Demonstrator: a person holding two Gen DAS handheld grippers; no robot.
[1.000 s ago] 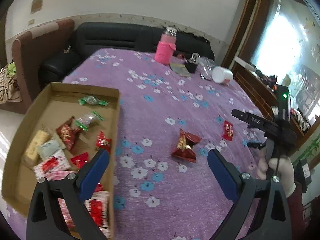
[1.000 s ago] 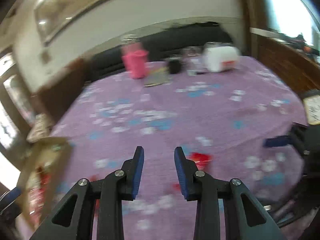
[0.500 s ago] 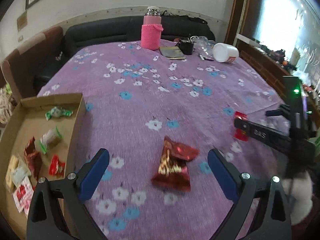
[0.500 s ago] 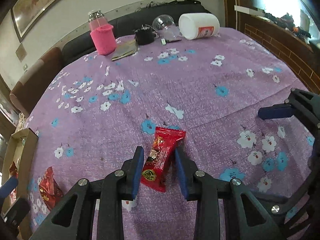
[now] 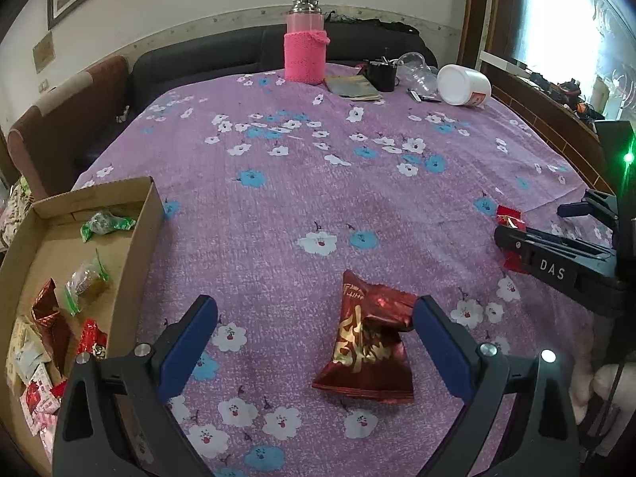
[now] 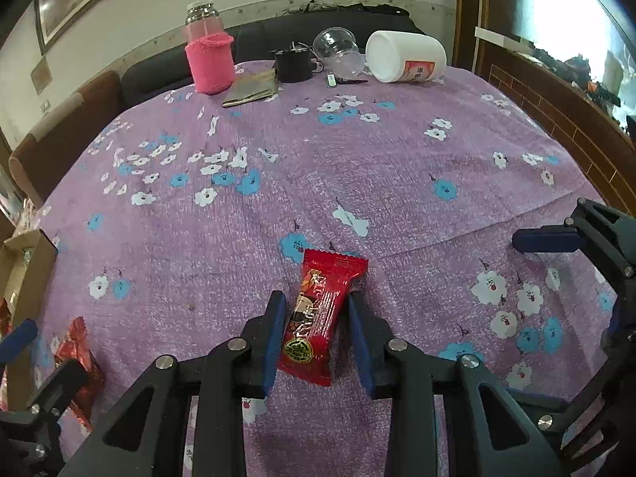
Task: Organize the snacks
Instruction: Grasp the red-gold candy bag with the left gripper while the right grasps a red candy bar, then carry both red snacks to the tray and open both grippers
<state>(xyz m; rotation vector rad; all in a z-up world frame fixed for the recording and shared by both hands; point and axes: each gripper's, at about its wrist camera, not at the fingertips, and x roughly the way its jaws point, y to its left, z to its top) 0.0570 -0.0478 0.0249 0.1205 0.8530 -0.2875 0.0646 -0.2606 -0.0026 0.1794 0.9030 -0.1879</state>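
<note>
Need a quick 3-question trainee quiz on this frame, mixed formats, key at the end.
1. True or false: the left hand-held gripper is clamped on the dark red snack bag.
2. What lies between the right hand-held gripper fingers? A) red candy bar B) pink bottle C) white jar
3. Fill in: sorted snacks sit in a cardboard ___.

Key: 1 false; 2 A; 3 box.

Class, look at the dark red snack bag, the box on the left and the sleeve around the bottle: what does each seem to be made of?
Snack bag: probably metallised plastic foil; glossy, crinkled, bright highlights.
Box: corrugated cardboard, it seems; matte brown, thick raw-edged walls.
Sleeve: knitted or crocheted yarn by its look; fuzzy pink, stitched texture.
</note>
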